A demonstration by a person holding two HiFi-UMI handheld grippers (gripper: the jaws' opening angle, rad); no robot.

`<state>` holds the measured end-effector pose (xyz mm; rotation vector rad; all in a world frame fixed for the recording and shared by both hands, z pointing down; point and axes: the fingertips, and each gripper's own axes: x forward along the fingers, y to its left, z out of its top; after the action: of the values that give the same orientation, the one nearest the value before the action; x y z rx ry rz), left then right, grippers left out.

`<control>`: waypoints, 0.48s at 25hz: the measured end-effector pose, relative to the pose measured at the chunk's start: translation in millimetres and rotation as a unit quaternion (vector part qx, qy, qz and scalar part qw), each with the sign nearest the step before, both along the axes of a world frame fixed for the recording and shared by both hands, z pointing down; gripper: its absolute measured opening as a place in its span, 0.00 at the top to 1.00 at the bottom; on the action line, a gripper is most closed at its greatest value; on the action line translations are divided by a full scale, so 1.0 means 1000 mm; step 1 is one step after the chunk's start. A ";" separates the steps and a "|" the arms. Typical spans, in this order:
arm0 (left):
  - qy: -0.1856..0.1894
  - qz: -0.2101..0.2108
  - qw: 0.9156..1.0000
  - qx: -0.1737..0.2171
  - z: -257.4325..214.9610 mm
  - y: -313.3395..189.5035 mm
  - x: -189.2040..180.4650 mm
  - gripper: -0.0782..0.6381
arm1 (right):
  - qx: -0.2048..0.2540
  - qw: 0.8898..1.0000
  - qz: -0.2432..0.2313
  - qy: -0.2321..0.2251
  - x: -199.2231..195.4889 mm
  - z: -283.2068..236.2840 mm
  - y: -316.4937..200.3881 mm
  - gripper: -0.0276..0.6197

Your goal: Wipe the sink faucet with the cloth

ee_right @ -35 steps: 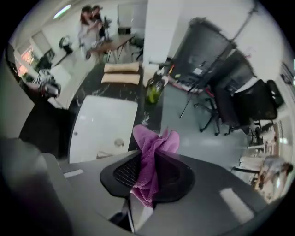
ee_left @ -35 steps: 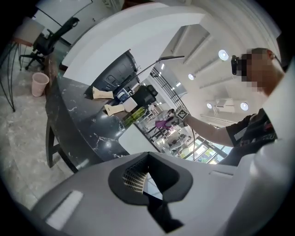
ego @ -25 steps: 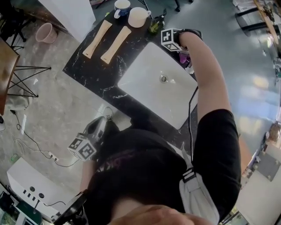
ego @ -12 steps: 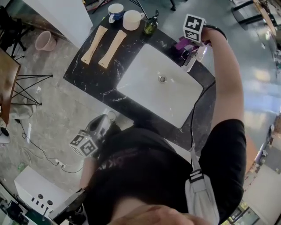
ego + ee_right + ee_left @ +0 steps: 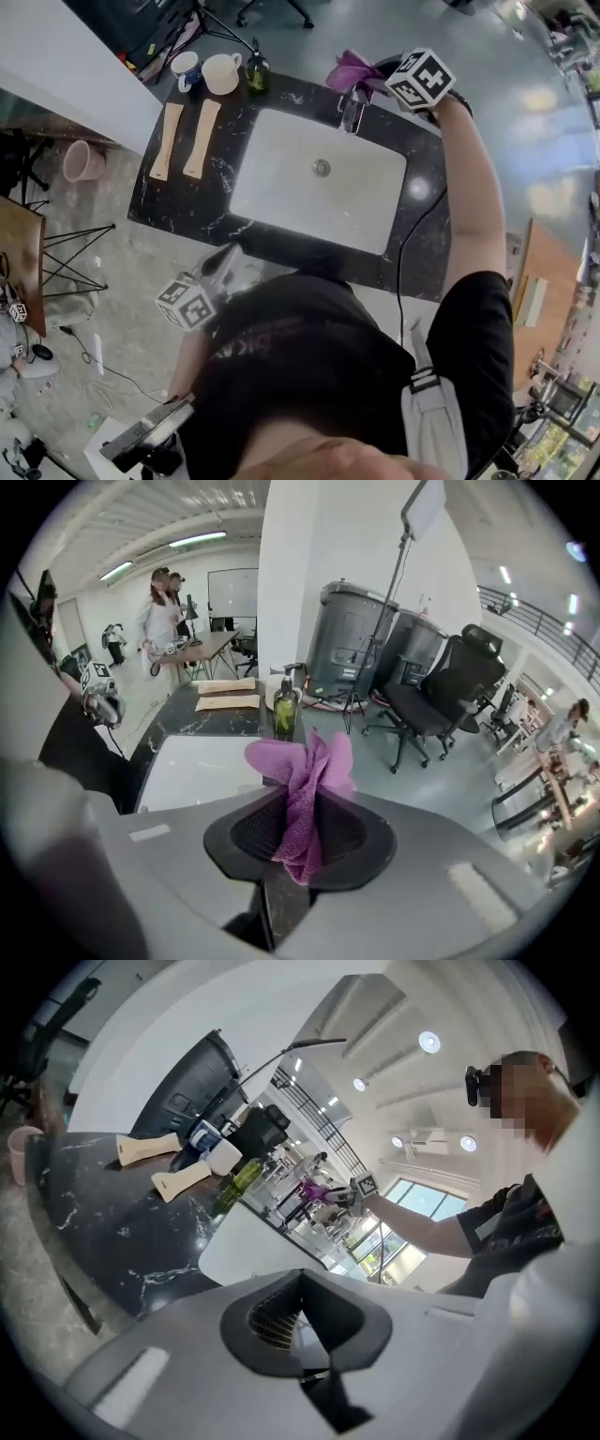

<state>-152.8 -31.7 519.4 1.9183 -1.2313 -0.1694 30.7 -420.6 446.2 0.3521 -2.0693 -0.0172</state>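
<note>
A pink bucket [image 5: 82,161] stands on pale stone floor [image 5: 112,281] at the left, near a wooden table [image 5: 19,253] on wire legs. Right of them runs a black marbled counter [image 5: 178,202], with two flat wooden boards [image 5: 185,140] lying side by side on its left part. Behind the boards stand two mugs [image 5: 206,70] and a green bottle [image 5: 256,71]. A white rectangular sink [image 5: 281,178] is sunk in the counter's middle, and the chrome faucet [image 5: 352,109] rises at its far rim.

The left gripper [image 5: 223,264] is held low beside the person's body, just off the counter's near edge and pointing towards the counter. Its jaws are pressed together with nothing between them. The right arm [image 5: 469,206] reaches bare and straight along the sink's right side. At its end the right gripper [image 5: 384,77] tilts down and pinches the purple cloth [image 5: 349,70]. The cloth fans out past the pads and hangs over the faucet's top — whether it touches the metal cannot be told.

The counter's left edge borders the open stone floor. Glossy grey floor [image 5: 525,112] spreads beyond the far and right edges, where the right gripper view shows a black office chair [image 5: 427,705] and grey bins [image 5: 352,639] — well apart from the sink.
</note>
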 end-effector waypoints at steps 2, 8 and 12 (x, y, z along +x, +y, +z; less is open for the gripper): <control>-0.001 0.019 1.000 0.007 -0.004 -0.005 0.006 0.89 | 0.013 1.000 0.002 -0.028 0.004 -0.001 0.028 0.82; -0.009 0.069 0.997 0.026 -0.017 -0.013 0.021 0.89 | 0.028 0.997 -0.007 -0.077 0.007 0.021 0.127 0.82; -0.022 0.078 0.996 0.031 -0.020 -0.011 0.023 0.89 | 0.039 0.996 0.035 -0.076 0.008 0.053 0.120 0.82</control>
<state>-130.2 -43.1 498.9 2.0734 -1.1109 -0.0851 39.0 -300.4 499.1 0.4869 -2.2089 -0.0313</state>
